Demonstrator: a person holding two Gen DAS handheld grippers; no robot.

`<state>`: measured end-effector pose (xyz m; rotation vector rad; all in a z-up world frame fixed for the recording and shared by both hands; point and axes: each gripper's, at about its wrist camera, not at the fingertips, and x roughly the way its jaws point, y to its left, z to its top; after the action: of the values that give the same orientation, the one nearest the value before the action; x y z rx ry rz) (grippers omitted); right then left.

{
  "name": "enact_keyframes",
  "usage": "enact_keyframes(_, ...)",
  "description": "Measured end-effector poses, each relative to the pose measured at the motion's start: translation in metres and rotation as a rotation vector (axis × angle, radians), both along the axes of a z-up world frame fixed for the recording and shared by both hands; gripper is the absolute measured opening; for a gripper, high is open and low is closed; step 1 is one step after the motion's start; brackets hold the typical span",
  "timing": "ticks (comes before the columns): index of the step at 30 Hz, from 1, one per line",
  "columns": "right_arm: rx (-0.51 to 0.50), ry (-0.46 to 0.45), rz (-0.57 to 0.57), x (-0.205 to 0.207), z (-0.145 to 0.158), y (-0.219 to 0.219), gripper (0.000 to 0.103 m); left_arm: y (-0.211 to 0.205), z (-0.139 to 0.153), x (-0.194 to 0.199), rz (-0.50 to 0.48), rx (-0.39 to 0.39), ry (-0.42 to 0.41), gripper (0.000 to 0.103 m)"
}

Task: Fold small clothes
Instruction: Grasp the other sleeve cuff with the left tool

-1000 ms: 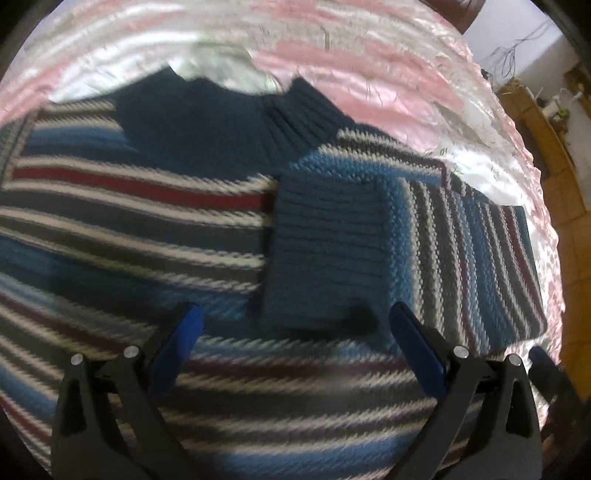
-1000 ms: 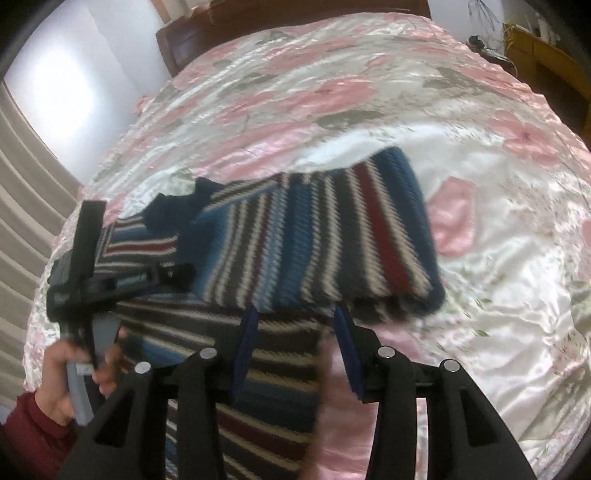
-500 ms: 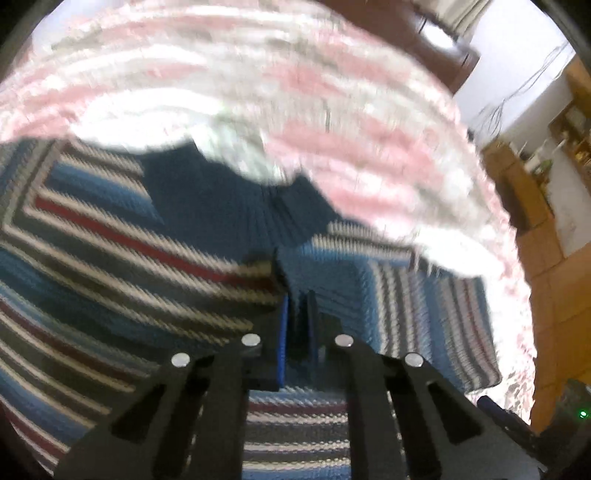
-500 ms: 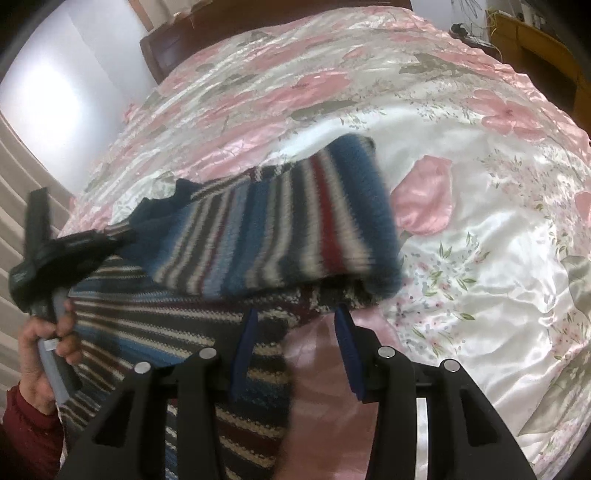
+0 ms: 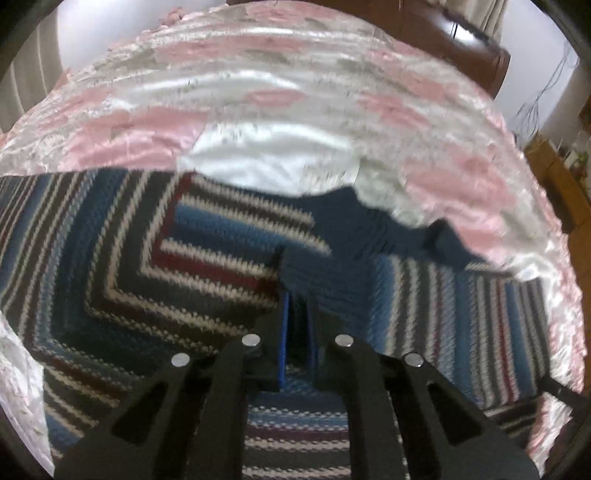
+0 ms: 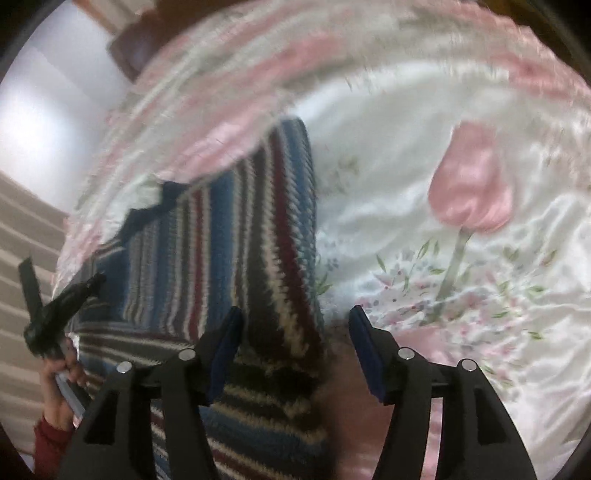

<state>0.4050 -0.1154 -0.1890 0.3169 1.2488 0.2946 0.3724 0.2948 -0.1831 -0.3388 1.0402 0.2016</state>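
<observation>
A knitted sweater [image 5: 184, 258] with blue, dark red, white and grey stripes lies spread on the bed. My left gripper [image 5: 297, 332] is shut on the navy ribbed sleeve cuff [image 5: 325, 273], with the sleeve folded in over the body. In the right wrist view, the sweater [image 6: 229, 240] runs from the upper middle to the bottom, its right edge between the fingers of my open right gripper [image 6: 295, 339]. The left gripper [image 6: 94, 282] shows at the far left of that view, held by a hand [image 6: 59, 373] in a red sleeve.
A shiny white and pink floral bedspread [image 6: 443, 147] covers the bed under and around the sweater. A dark wooden headboard [image 5: 443, 33] stands at the far end. Wooden furniture [image 5: 554, 173] stands beside the bed on the right.
My left gripper went from open to shut on the sleeve cuff and has carried it across the sweater's body. My right gripper's fingers have spread wider and moved along the sweater's right edge.
</observation>
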Motion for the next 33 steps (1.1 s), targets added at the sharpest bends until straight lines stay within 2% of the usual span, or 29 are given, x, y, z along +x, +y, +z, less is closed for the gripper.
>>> enact_keyframes(1, 0.008, 0.017, 0.002, 0.002, -0.006, 0.001, 0.041, 0.001, -0.005, -0.002, 0.001, 0.018, 0.006, 0.016)
enact_keyframes(2, 0.007, 0.035, 0.013, 0.004, -0.011, 0.003, 0.037, 0.0, -0.01, -0.003, -0.003, 0.028, 0.018, 0.019)
enact_keyframes(4, -0.01, 0.036, 0.015, 0.002, -0.016, 0.002, 0.033, 0.002, -0.021, -0.007, -0.017, 0.03, 0.044, 0.025)
enact_keyframes(6, -0.006, 0.046, 0.009, 0.001, -0.023, 0.0, 0.032, 0.007, -0.022, -0.013, -0.03, 0.029, 0.043, 0.027)
enact_keyframes(7, -0.009, 0.047, 0.012, 0.001, -0.025, 0.001, 0.032, 0.008, -0.02, -0.014, -0.038, 0.033, 0.048, 0.031)
enact_keyframes(9, -0.005, 0.038, 0.015, 0.001, -0.02, 0.001, 0.036, 0.011, -0.011, -0.018, -0.024, 0.046, 0.057, 0.035)
enact_keyframes(11, -0.029, 0.006, 0.004, -0.005, -0.004, 0.0, 0.045, 0.013, 0.001, -0.026, -0.019, 0.039, 0.035, 0.042)
enact_keyframes(13, -0.079, -0.082, 0.018, -0.015, 0.019, 0.007, 0.046, 0.005, 0.02, -0.034, -0.042, 0.058, -0.007, 0.056)
enact_keyframes(16, -0.058, -0.13, 0.074, -0.022, 0.038, 0.028, 0.046, -0.02, 0.04, -0.038, -0.116, 0.055, -0.051, 0.062)
enact_keyframes(18, -0.057, -0.117, 0.111, -0.02, 0.036, 0.043, 0.046, -0.034, 0.04, -0.034, -0.158, 0.029, -0.041, 0.062)
enact_keyframes(20, -0.104, -0.089, 0.12, -0.015, 0.022, 0.056, 0.046, -0.048, 0.029, -0.028, -0.179, 0.038, -0.009, 0.062)
enact_keyframes(25, -0.107, -0.046, 0.098, -0.01, -0.007, 0.056, 0.045, -0.048, -0.024, -0.013, -0.164, 0.028, 0.133, 0.061)
enact_keyframes(26, -0.106, -0.045, 0.093, -0.009, -0.008, 0.057, 0.046, -0.045, -0.027, -0.013, -0.167, 0.02, 0.126, 0.061)
enact_keyframes(30, -0.12, -0.065, 0.101, -0.016, 0.009, 0.068, 0.055, -0.037, -0.011, -0.023, -0.179, -0.018, 0.095, 0.062)
enact_keyframes(33, -0.121, -0.102, 0.139, -0.025, 0.028, 0.085, 0.061, -0.005, 0.014, -0.043, -0.166, -0.025, 0.048, 0.074)
